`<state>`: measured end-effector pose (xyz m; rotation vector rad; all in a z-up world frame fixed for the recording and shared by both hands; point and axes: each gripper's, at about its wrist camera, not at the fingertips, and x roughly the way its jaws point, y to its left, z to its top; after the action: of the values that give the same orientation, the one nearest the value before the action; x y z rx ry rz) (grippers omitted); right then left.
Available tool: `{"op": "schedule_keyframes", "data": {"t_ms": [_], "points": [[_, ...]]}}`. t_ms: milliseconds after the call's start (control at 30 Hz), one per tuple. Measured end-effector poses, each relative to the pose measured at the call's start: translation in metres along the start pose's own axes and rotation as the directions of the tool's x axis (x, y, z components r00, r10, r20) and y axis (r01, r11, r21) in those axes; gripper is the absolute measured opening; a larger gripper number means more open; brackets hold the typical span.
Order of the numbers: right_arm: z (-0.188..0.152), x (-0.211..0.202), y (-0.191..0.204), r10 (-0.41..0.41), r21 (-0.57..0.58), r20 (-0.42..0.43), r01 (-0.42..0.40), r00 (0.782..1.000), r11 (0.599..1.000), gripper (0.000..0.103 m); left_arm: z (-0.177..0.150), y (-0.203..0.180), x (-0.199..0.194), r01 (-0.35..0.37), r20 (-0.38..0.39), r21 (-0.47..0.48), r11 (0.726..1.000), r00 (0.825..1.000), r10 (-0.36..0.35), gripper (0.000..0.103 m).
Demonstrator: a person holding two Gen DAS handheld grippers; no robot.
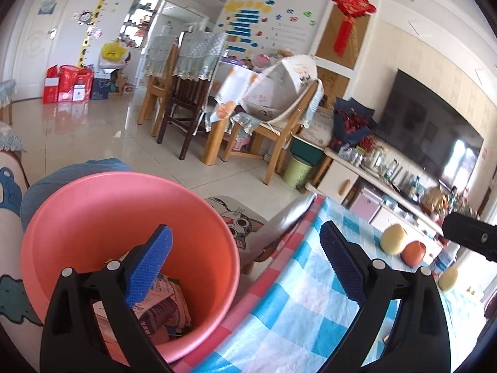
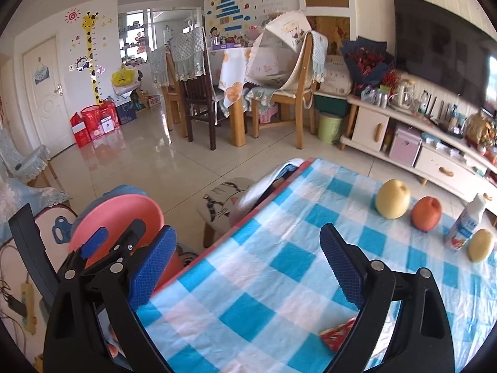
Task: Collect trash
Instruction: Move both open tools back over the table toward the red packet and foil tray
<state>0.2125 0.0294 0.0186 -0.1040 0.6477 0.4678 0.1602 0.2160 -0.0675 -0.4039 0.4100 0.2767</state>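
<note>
Living room with glossy floor tiles; my blue-and-white checked tablecloth (image 2: 264, 267) fills the foreground. A red printed wrapper (image 2: 337, 335) is half hidden behind my right gripper (image 2: 248, 264). Both it and the left gripper (image 1: 245, 267) gape wide, empty. Crumpled packets sit in the round pink plastic bin (image 1: 93, 211).

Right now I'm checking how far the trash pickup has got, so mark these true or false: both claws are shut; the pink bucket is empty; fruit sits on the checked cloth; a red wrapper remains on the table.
1. Both claws are shut. False: the left claw and right claw stand wide open, holding nothing.
2. The round pink plastic bucket is empty. False: crumpled wrappers lie inside.
3. Fruit sits on the blue checked tablecloth. True: a yellow pear.
4. A red wrapper remains there. True.
</note>
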Motion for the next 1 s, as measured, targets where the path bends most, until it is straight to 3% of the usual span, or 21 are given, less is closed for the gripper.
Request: {"op": "schedule_keyframes", "data": {"t_ms": [633, 1000], "points": [[-0.019, -0.046, -0.066, -0.138, 0.024, 0.073, 0.137, 0.988, 0.990, 0.093, -0.031, -0.079, -0.005, 0.119, -0.068, 0.161, 0.980, 0.992, -0.110, 0.096], [-0.036, -0.067, -0.117, -0.195, 0.101, 0.072, 0.188, 0.978, 0.977, 0.093, -0.056, -0.130, -0.007, 0.222, -0.136, 0.260, 0.940, 0.972, -0.192, 0.096]]}}
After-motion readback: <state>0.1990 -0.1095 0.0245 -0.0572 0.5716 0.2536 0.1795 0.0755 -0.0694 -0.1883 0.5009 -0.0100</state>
